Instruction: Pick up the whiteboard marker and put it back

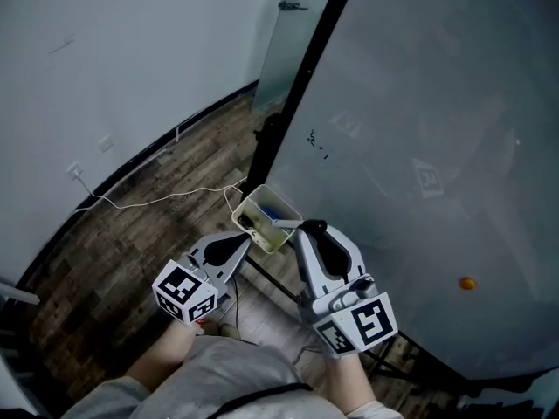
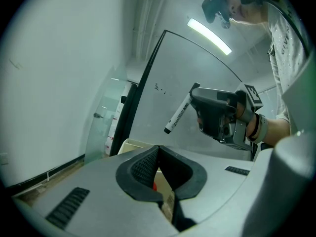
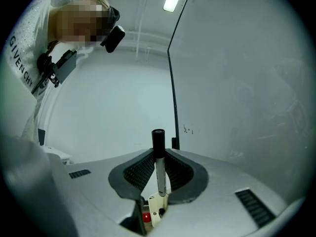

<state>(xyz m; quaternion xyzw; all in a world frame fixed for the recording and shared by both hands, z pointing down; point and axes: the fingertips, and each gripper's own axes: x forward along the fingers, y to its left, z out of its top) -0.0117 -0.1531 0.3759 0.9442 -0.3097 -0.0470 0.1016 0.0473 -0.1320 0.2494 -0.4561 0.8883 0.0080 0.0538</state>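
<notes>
Right claw [image 3: 159, 158] pinches the marker [image 3: 158, 149] cap-forward, just above the box [image 1: 247, 206], likely to drop it in; left claw [image 2: 158, 154] closed, empty.

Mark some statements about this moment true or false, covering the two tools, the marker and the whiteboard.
1. The right tool is shut on the whiteboard marker. True.
2. The left tool also grips the marker. False: its jaws are together with nothing between them.
3. The marker lies inside the tray. False: the right tool holds it in the air, close to the tray.
4. A small orange spot sits on the whiteboard. True.
5. The whiteboard is covered edge to edge in writing. False: only a few small dark marks show near its left edge.
</notes>
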